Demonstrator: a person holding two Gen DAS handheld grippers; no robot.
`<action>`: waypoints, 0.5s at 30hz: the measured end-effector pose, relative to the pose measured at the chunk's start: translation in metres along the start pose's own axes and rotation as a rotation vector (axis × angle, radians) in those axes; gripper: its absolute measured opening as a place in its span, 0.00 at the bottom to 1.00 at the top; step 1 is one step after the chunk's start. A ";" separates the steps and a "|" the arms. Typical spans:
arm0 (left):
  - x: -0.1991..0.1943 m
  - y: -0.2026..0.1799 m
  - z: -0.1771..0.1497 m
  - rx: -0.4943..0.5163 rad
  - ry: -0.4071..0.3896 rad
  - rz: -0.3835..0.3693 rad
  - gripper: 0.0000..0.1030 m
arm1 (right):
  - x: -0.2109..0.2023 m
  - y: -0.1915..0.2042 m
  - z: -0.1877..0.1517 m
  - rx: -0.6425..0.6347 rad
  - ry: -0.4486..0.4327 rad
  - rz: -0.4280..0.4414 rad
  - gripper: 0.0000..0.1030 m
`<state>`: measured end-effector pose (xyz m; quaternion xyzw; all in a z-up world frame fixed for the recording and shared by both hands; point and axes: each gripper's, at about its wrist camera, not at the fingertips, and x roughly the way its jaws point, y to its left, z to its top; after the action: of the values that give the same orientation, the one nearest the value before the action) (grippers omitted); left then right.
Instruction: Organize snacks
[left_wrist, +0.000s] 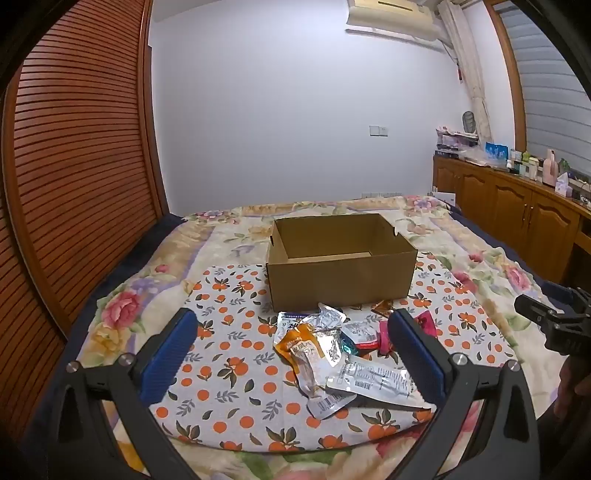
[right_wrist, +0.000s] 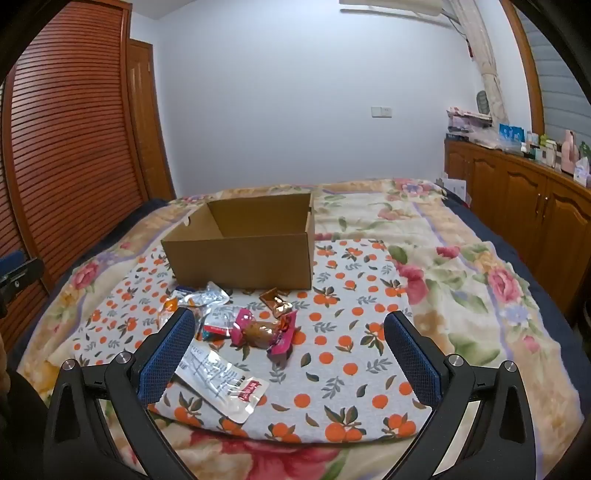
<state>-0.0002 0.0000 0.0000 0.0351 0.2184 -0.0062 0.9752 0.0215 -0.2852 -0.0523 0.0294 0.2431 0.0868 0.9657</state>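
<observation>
The snacks (left_wrist: 332, 354) lie in a loose heap on the orange-print cloth (left_wrist: 229, 354) spread over the bed: crinkled silver packets, an orange pouch (left_wrist: 295, 341), a flat clear packet with a barcode (left_wrist: 376, 380) nearest, and a pink-wrapped sweet (right_wrist: 264, 330) on the right side of the heap. A small brown wrapper (right_wrist: 275, 300) sits apart, just in front of the box. Several packets overlap one another.

Right of the heap the cloth is bare out to its edge, where the flowered blanket (right_wrist: 461, 266) begins; left of the heap there is also bare cloth.

The cardboard box (left_wrist: 341, 266) stands open just beyond the heap, at the far edge of the cloth. The part of its inside that shows holds nothing; its floor is mostly hidden by the near wall.

The left claw (left_wrist: 291, 349) hovers wide open above the heap, gripping nothing. The right claw (right_wrist: 288, 349) is likewise spread wide and holds nothing, with the pink sweet between its fingers in view.
</observation>
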 end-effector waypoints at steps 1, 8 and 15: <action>0.000 0.000 0.000 0.005 -0.001 0.003 1.00 | 0.000 0.000 0.000 0.002 -0.002 0.000 1.00; 0.001 0.002 -0.006 0.002 0.011 -0.002 1.00 | 0.000 0.000 0.000 0.003 0.002 0.000 1.00; 0.004 -0.002 -0.003 0.013 0.029 -0.005 1.00 | -0.001 -0.001 0.000 0.004 0.001 0.001 1.00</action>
<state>0.0019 -0.0020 -0.0041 0.0409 0.2327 -0.0093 0.9716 0.0206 -0.2860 -0.0521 0.0312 0.2440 0.0867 0.9654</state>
